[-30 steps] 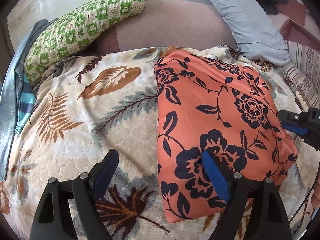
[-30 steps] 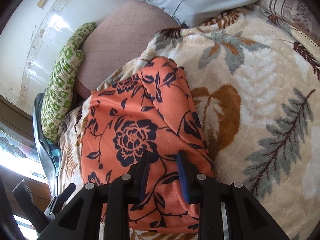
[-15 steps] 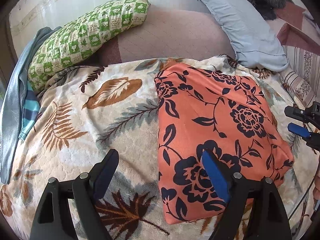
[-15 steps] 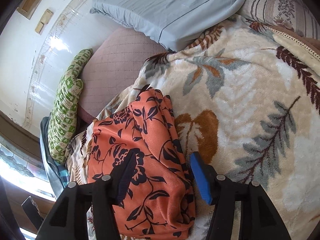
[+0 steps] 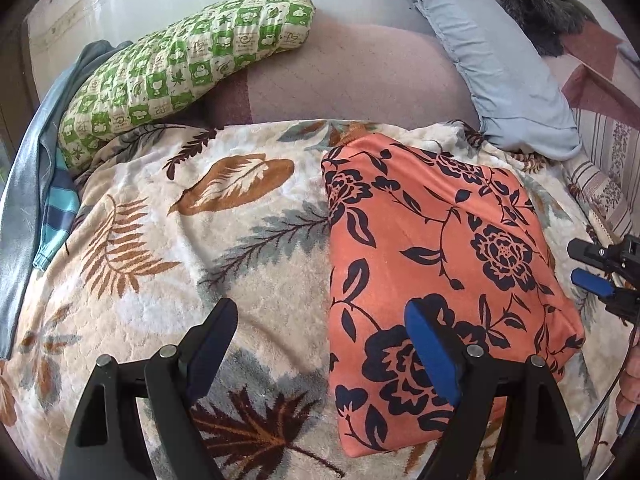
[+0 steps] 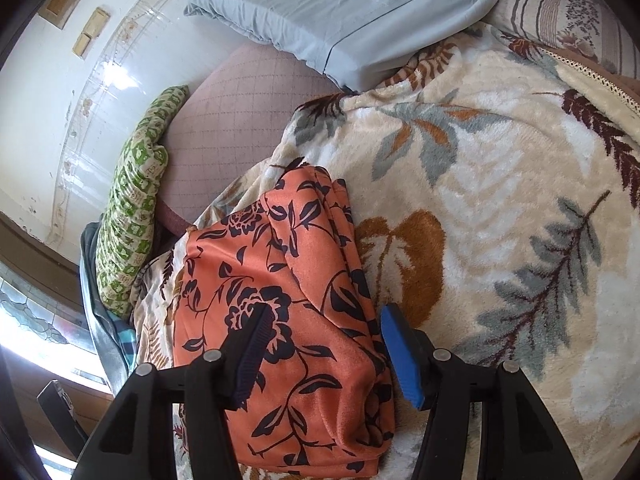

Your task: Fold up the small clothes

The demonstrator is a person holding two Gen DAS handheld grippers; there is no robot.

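Nearest in the left wrist view, the left gripper (image 5: 316, 344) has its jaws wide apart and holds nothing; one finger is over the leaf-pattern blanket (image 5: 168, 272), the other over the folded orange floral garment (image 5: 436, 248). In the right wrist view the right gripper (image 6: 324, 350) is also spread apart, with the garment's (image 6: 280, 292) thick layered edge between its fingers but not pinched. The garment lies flat on the blanket (image 6: 500, 208) as a neat rectangle, its left edge straight. On both sides of it the blanket is bare. Farther back are a green checked pillow (image 5: 180, 68) with small printed figures that I cannot read, a grey-blue pillow (image 5: 500, 64), and a pinkish quilted sheet (image 5: 352, 76). A blue striped cloth (image 5: 56, 216) hangs at the far left edge.
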